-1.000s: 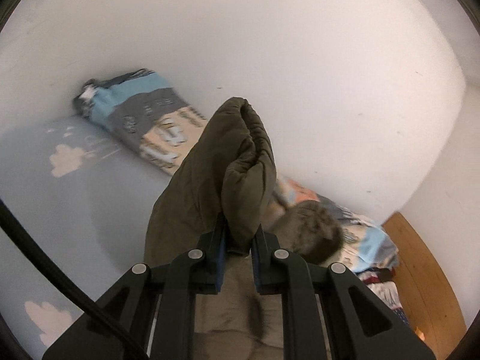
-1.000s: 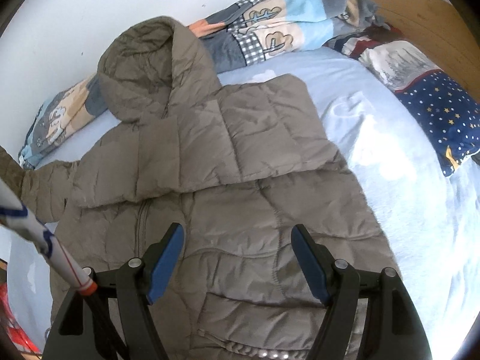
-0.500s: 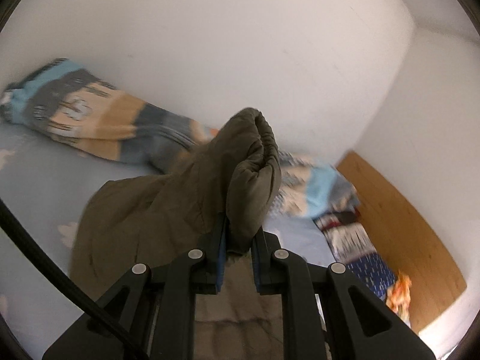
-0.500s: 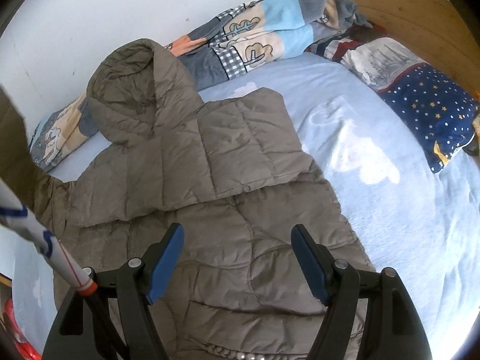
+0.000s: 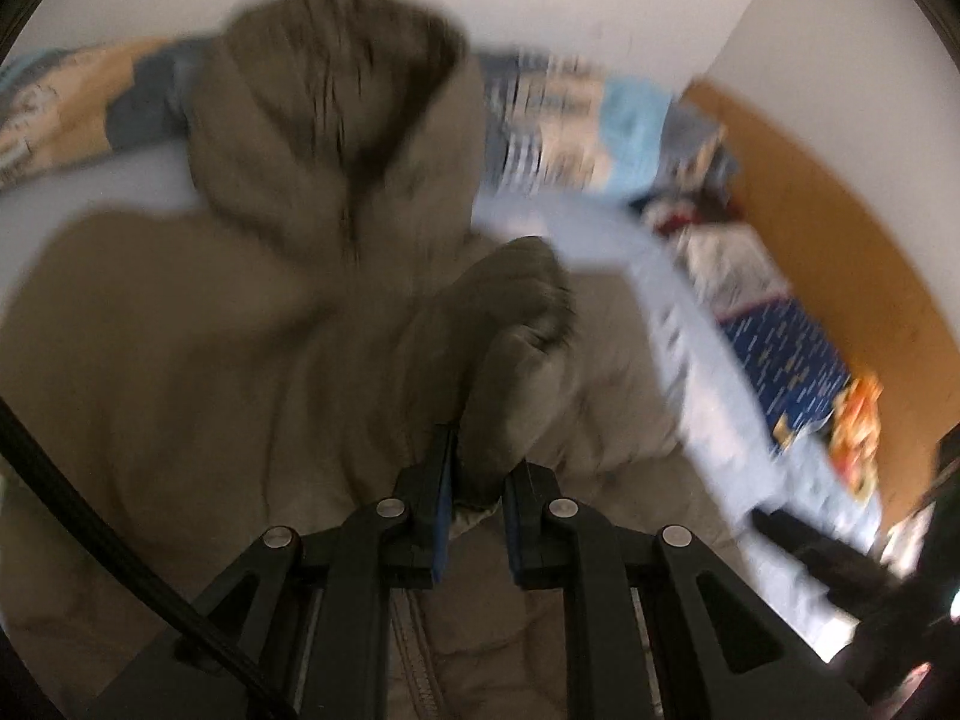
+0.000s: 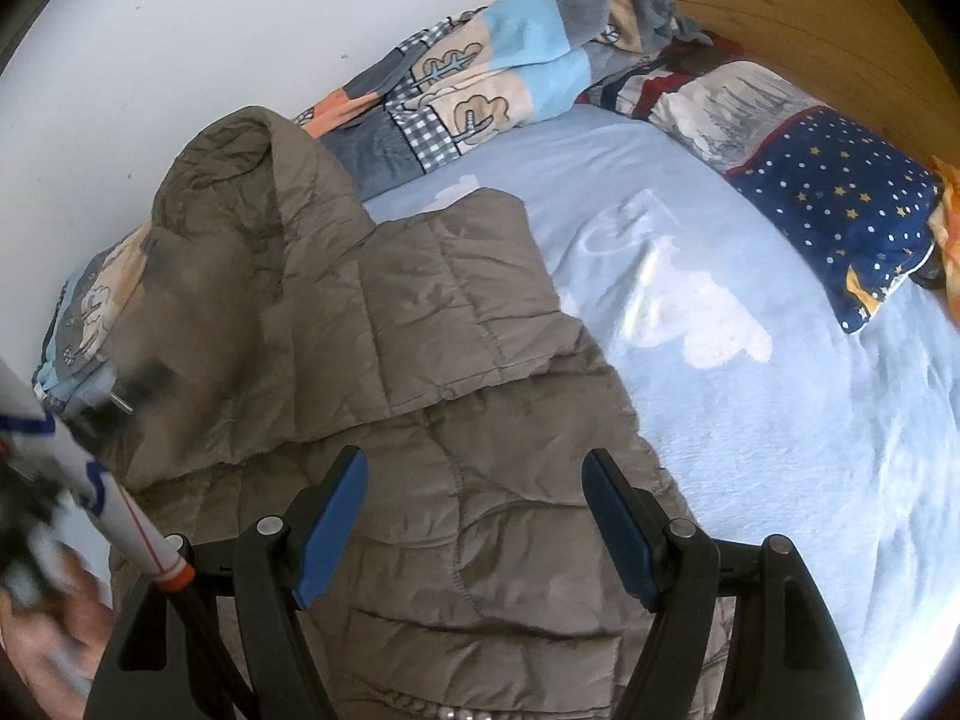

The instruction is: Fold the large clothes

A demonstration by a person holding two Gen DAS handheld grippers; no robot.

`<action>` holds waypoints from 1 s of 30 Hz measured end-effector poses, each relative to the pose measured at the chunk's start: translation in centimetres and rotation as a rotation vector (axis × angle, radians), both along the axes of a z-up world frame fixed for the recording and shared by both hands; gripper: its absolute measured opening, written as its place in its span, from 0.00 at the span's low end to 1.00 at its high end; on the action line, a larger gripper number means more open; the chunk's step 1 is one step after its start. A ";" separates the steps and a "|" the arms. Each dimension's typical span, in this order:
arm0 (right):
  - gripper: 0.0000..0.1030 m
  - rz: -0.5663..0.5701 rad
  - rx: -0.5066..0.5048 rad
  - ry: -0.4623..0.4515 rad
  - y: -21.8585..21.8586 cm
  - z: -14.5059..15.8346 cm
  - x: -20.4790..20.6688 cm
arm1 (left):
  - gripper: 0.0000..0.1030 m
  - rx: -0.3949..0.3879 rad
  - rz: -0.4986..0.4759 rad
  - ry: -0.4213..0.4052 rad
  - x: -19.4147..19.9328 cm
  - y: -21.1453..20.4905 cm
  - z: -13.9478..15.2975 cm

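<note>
An olive-brown quilted hooded jacket point(image 6: 432, 396) lies on the light blue bed point(image 6: 750, 420), its hood point(image 6: 240, 180) toward the wall and one sleeve folded across the chest. My left gripper point(image 5: 477, 483) is shut on the cuff of the other sleeve point(image 5: 510, 348) and holds it over the jacket body point(image 5: 180, 360); this view is blurred. The hood shows there too point(image 5: 336, 138). My right gripper point(image 6: 474, 516) is open and empty, hovering above the jacket's lower front.
A rolled patchwork blanket point(image 6: 480, 84) lies along the white wall. A navy star-print pillow point(image 6: 840, 204) and a wooden headboard point(image 6: 780, 6) are at the right. A white pole with blue and red marks point(image 6: 90, 480) crosses the lower left of the right wrist view.
My left gripper has swung the held sleeve cuff from up near the wall down and over the jacket body. The right gripper has drifted slightly, still open above the jacket.
</note>
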State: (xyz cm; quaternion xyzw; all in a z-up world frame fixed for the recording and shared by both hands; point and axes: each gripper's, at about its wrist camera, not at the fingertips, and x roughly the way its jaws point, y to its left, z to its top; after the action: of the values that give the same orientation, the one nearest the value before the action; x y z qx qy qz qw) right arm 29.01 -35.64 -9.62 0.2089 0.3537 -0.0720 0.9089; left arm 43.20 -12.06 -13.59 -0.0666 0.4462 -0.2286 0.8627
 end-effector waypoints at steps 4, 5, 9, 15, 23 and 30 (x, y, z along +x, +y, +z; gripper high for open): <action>0.76 -0.009 0.020 0.005 -0.6 -0.1 0.0 | 0.20 0.086 -0.032 0.025 -0.4 -1.2 -2.4; 0.76 -0.009 0.023 0.003 -0.7 -0.1 0.0 | 0.28 0.096 -0.047 0.021 -0.5 -1.4 -1.9; 0.76 -0.003 0.099 -0.032 -1.4 0.1 0.0 | 0.51 0.031 -0.116 -0.013 -2.3 -1.1 1.9; 0.76 0.070 0.375 -0.094 -2.0 -1.0 1.6 | 0.52 0.022 0.048 -0.125 -4.6 3.8 8.1; 0.71 0.149 0.564 -0.054 0.9 -5.3 6.2 | 0.68 0.082 0.496 -0.215 -9.8 16.3 10.7; 0.22 0.235 0.565 -0.030 4.8 -5.8 8.7 | 0.68 0.151 0.537 -0.143 -5.1 20.1 6.0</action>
State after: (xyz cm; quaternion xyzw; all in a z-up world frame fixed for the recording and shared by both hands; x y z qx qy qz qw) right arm 37.74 -30.85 -15.44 0.4121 0.3680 0.1380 0.8220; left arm 38.10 8.04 -7.57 -0.1016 0.3664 0.0378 0.9241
